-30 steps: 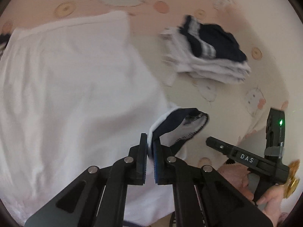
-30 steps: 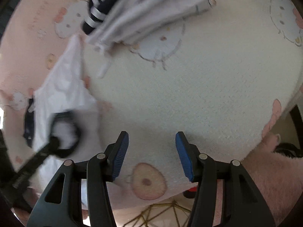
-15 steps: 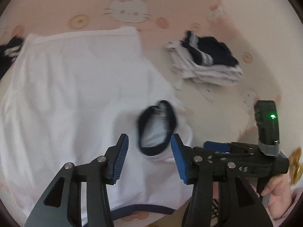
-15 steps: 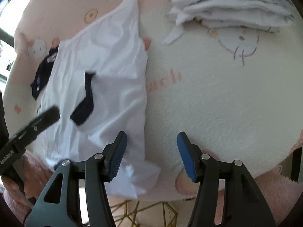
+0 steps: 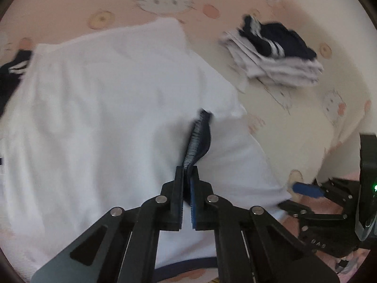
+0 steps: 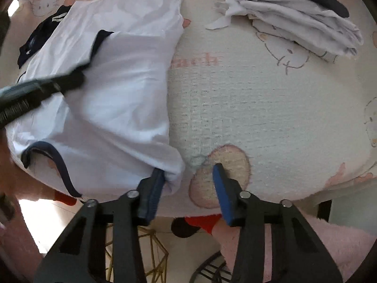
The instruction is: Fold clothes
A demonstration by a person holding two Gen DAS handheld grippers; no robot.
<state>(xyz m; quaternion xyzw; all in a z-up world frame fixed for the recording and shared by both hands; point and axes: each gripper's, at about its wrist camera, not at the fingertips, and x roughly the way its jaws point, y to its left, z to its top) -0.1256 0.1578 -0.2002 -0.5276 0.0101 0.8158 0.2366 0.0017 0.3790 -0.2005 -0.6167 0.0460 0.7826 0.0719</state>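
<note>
A white T-shirt (image 5: 106, 108) with navy trim lies spread on the patterned blanket (image 5: 294, 127); it also shows in the right wrist view (image 6: 122, 75). Its right sleeve is folded inward over the body. My left gripper (image 5: 187, 174) is shut on the sleeve's navy cuff (image 5: 198, 139), which stands on edge. In the right wrist view the left gripper (image 6: 70, 80) is a blurred dark bar over the shirt. My right gripper (image 6: 188, 174) is open at the near edge, its left finger (image 6: 155, 181) touching the shirt's shoulder corner (image 6: 174, 169). The navy collar (image 6: 54, 158) lies at the near left.
A stack of folded white and navy clothes (image 5: 273, 56) sits at the far right, also in the right wrist view (image 6: 294, 11). A dark navy garment (image 6: 40, 37) lies beyond the shirt's far left. The blanket's near edge (image 6: 212, 207) drops to a gold wire stand (image 6: 150, 254).
My left gripper, shut a second ago and open half a second ago, has shut on the navy cuff. My right gripper has moved closer to the shirt's near corner, still open.
</note>
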